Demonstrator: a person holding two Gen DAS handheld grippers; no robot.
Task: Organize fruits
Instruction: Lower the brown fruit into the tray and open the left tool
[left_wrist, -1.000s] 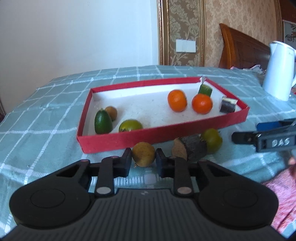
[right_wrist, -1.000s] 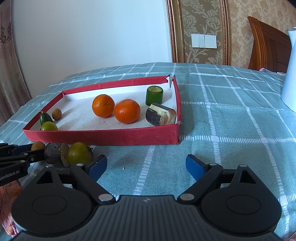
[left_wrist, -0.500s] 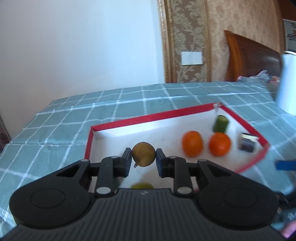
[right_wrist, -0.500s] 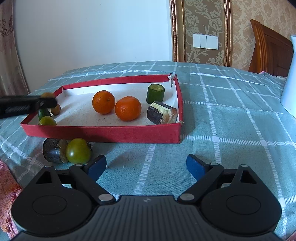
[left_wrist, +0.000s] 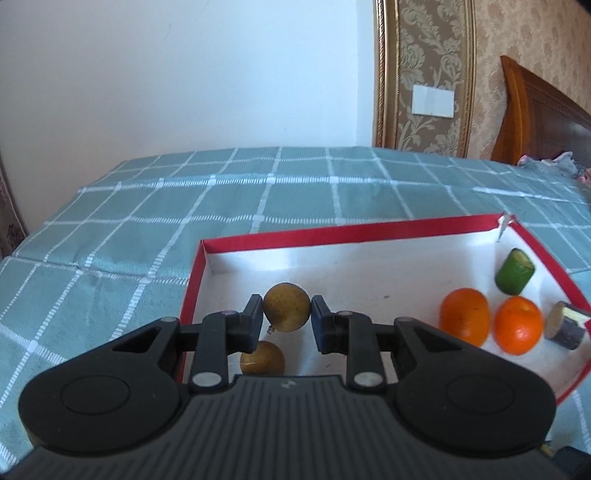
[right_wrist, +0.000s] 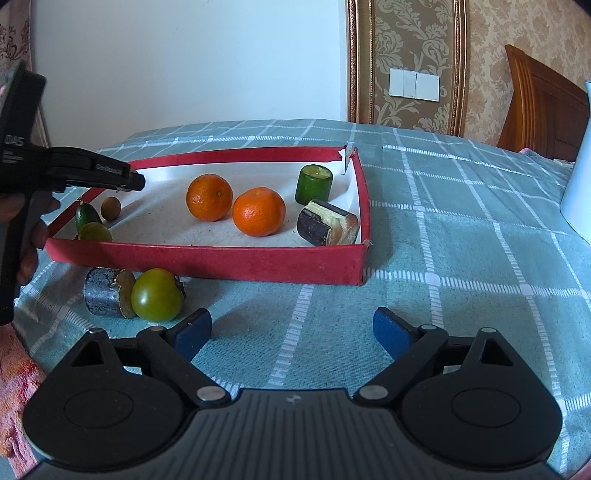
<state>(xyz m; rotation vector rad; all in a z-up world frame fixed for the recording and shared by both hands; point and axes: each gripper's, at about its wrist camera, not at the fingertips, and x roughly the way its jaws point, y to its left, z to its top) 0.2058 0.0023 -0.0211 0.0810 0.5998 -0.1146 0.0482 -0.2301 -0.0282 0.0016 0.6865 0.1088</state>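
Observation:
My left gripper (left_wrist: 287, 314) is shut on a small round brown fruit (left_wrist: 286, 307), held above the left end of the red tray (left_wrist: 332, 232). A second brown fruit (left_wrist: 262, 358) lies on the tray floor just beneath it. Two oranges (left_wrist: 464, 321) (left_wrist: 519, 325), a green cut piece (left_wrist: 514, 276) and a dark cane piece (left_wrist: 567, 330) lie at the tray's right end. My right gripper (right_wrist: 291, 332) stands open over the cloth in front of the tray (right_wrist: 221, 264), nothing between its fingers. A green round fruit (right_wrist: 157, 295) and a dark cane stub (right_wrist: 105, 297) lie outside the tray, left of that gripper.
In the right wrist view the left gripper (right_wrist: 122, 181) reaches in over the tray's left end, above a dark green fruit (right_wrist: 85, 218) and a yellow-green one (right_wrist: 94, 232). A white kettle (right_wrist: 578, 192) stands at the far right on the checked cloth (right_wrist: 461, 258).
My left gripper carried the brown fruit from the cloth in front of the tray to above the tray's left end. The right gripper stayed put.

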